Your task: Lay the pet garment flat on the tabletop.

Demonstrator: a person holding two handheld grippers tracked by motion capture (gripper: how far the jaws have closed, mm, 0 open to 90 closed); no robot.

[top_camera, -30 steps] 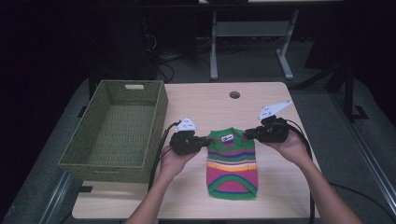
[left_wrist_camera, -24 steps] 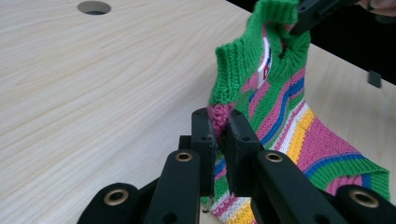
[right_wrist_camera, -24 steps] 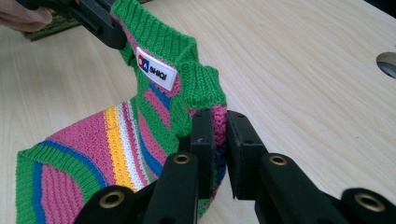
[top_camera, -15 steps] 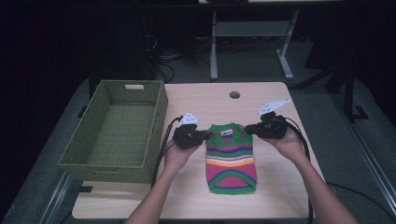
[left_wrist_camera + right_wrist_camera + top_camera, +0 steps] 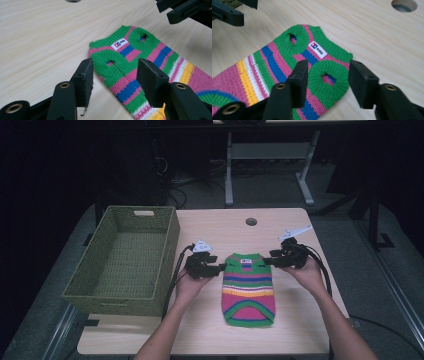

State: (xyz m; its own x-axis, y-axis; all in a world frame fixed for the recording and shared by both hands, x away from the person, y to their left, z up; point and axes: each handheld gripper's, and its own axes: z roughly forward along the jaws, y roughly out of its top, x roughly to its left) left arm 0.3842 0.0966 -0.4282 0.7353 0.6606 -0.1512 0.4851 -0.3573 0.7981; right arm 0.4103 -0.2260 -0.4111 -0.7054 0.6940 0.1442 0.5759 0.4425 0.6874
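Note:
A small striped knit sweater (image 5: 248, 287), green, pink, blue and yellow with a white label, lies flat on the wooden table. My left gripper (image 5: 221, 267) is at its left shoulder and my right gripper (image 5: 266, 261) at its right shoulder. Both have just been opening. In the left gripper view the left gripper (image 5: 115, 72) stands open, its pads apart on either side of a green armhole (image 5: 111, 63). The right gripper (image 5: 327, 76) stands open likewise around the other armhole (image 5: 327, 77), pads clear of the knit.
A green woven basket (image 5: 127, 260) stands with nothing in it on the table's left side. A round cable hole (image 5: 251, 221) sits near the far edge. Bare tabletop (image 5: 210, 227) lies beyond the sweater and in front of it.
Both grippers went from shut on the sweater's shoulders to open. The sweater now lies flat on the table, lowered slightly toward it with the hands.

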